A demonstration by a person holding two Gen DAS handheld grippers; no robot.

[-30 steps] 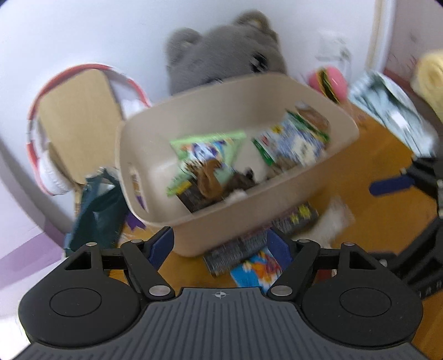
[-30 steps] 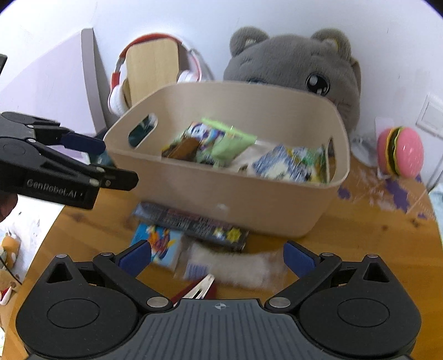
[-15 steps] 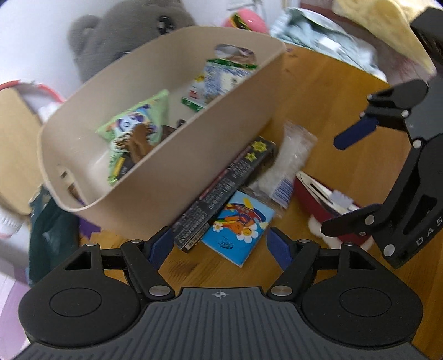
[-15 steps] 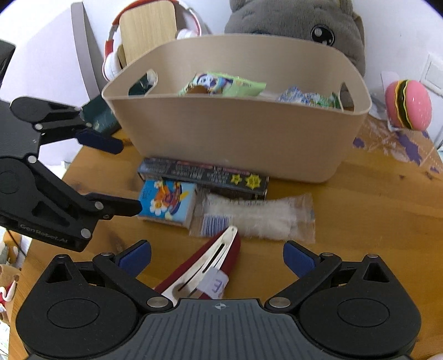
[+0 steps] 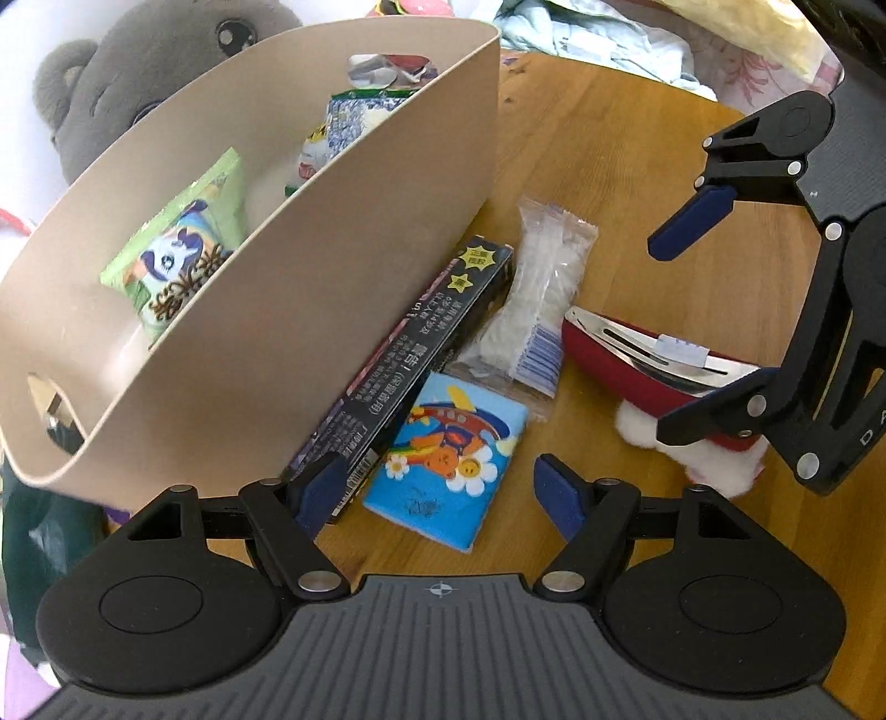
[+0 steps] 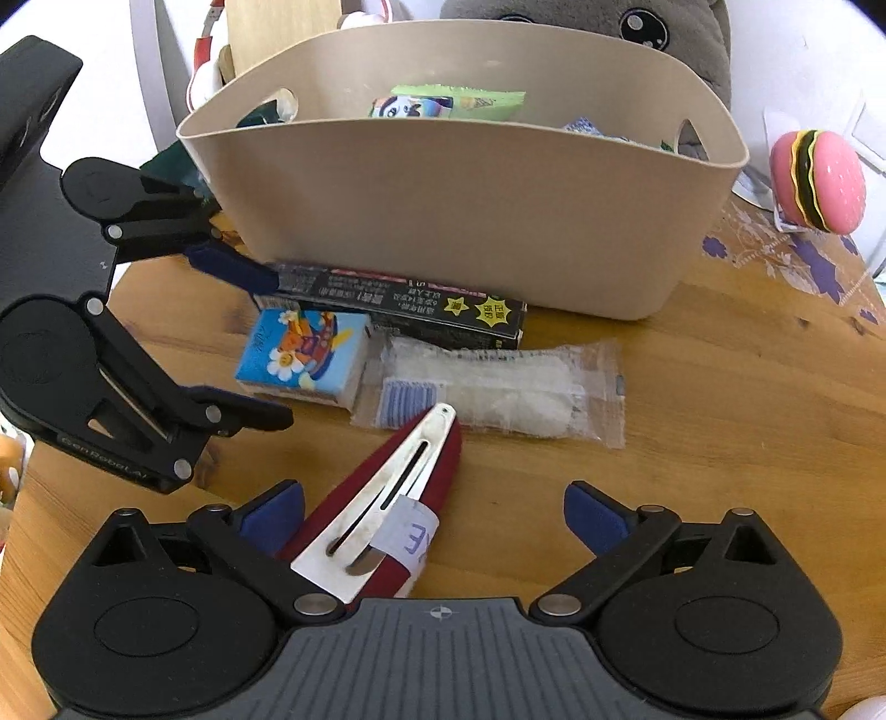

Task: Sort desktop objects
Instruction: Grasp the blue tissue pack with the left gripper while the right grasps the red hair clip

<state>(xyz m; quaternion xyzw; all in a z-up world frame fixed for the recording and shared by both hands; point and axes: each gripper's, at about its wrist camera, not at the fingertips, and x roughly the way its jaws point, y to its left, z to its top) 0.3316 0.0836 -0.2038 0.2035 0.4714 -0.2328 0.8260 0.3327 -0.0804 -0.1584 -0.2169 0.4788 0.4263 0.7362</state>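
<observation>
Wooden table (image 6: 720, 443) holds a beige bin (image 6: 470, 221); left gripper (image 5: 437, 493) spread above a blue packet (image 5: 448, 476) — right gripper (image 6: 432, 515) spread over a red clip (image 6: 387, 509).

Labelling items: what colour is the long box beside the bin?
Black, with yellow star badges; the long box shows best in the right wrist view.

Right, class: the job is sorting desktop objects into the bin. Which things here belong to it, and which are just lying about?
Belong to the job:
beige bin
black box
blue tissue pack
clear wrapped packet
red hair clip
left gripper and right gripper, both open

Just lying about:
grey plush toy
burger toy
headphones
</observation>
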